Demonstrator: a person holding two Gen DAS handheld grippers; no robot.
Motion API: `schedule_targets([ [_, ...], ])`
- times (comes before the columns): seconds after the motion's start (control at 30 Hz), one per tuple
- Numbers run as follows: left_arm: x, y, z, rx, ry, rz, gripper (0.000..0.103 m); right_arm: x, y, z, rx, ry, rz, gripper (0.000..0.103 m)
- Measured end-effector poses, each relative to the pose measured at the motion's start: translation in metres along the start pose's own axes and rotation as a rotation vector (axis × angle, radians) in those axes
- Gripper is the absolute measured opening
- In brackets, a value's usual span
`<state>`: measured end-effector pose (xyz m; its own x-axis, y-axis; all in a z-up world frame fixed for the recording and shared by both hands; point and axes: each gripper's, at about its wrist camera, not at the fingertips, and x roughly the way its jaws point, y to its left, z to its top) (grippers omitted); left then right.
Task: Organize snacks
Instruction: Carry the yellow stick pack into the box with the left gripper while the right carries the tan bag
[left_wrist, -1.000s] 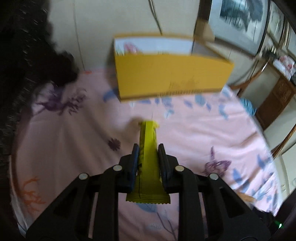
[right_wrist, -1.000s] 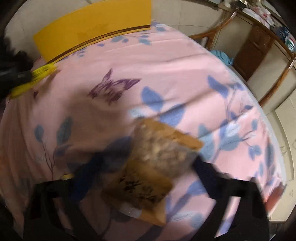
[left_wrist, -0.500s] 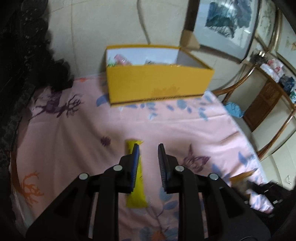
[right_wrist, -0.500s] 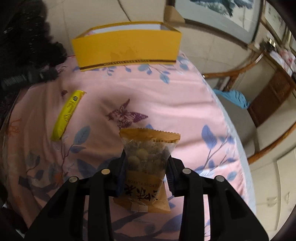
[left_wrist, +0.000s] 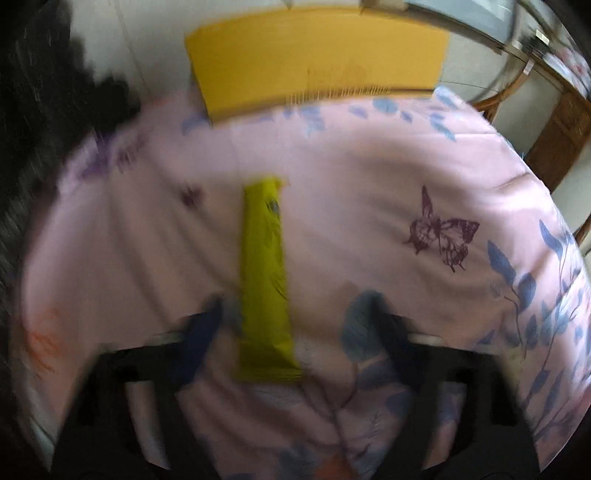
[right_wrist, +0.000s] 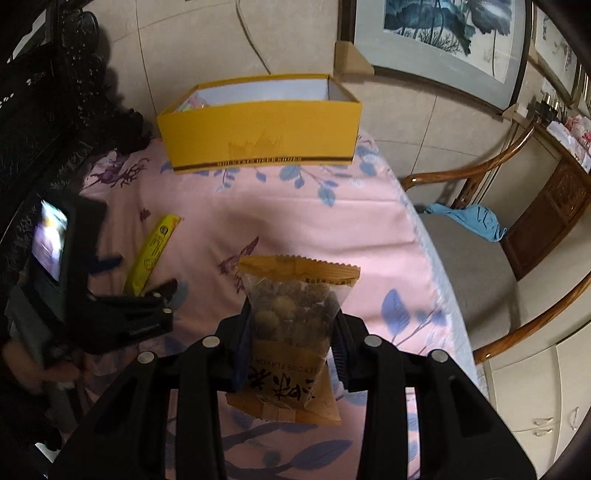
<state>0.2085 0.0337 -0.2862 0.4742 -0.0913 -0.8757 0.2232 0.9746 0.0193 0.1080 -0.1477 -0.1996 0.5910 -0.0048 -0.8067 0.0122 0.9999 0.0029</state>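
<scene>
A long yellow snack bar (left_wrist: 264, 266) lies flat on the pink flowered tablecloth (left_wrist: 369, 192). My left gripper (left_wrist: 295, 317) hovers low over its near end, jaws opening, one finger on each side and neither pad pressing it; this view is blurred. The right wrist view shows the same bar (right_wrist: 153, 254) with the left gripper (right_wrist: 136, 275) at its near end. My right gripper (right_wrist: 291, 332) is shut on a clear-and-orange packet of nuts (right_wrist: 295, 306), held upright above the cloth. An open yellow box (right_wrist: 258, 136) with some snacks inside stands at the table's far edge.
Dark carved furniture (right_wrist: 44, 92) rises along the left. To the right of the table's edge stands a wooden armchair (right_wrist: 480, 258) with a blue cloth (right_wrist: 469, 218) on its seat. Framed pictures (right_wrist: 443, 33) hang on the far wall.
The left gripper let go of the yellow bar, which now lies on the cloth, then sank toward it with jaws spread wider. The right gripper rose from the table with the nut packet.
</scene>
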Motion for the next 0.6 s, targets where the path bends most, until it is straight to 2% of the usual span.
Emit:
schedule_targets([
  [0.07, -0.002, 0.005, 0.003, -0.057, 0.013, -0.011, 0.026, -0.004, -0.003, 0.004, 0.003, -0.012, -0.005, 0.037],
  [0.1, -0.002, 0.006, 0.004, -0.060, 0.026, -0.015, 0.022, -0.006, -0.006, 0.005, 0.009, -0.014, 0.001, 0.037],
  [0.2, -0.013, 0.014, 0.008, -0.094, 0.025, -0.094, 0.021, -0.017, -0.018, 0.011, 0.040, -0.028, 0.025, 0.037],
  [0.27, -0.023, 0.017, 0.010, -0.092, 0.006, -0.106, 0.021, -0.027, -0.028, 0.015, 0.058, -0.051, 0.009, 0.037],
  [0.43, -0.048, 0.025, 0.024, -0.131, -0.006, -0.077, 0.021, -0.056, -0.053, 0.036, 0.092, -0.131, -0.011, 0.037],
  [0.53, -0.078, 0.023, 0.054, -0.125, -0.096, -0.103, 0.021, -0.068, -0.059, 0.060, 0.080, -0.193, -0.005, 0.037],
  [0.6, -0.099, 0.019, 0.083, -0.088, -0.178, -0.077, 0.021, -0.070, -0.059, 0.079, 0.077, -0.233, 0.016, 0.037],
])
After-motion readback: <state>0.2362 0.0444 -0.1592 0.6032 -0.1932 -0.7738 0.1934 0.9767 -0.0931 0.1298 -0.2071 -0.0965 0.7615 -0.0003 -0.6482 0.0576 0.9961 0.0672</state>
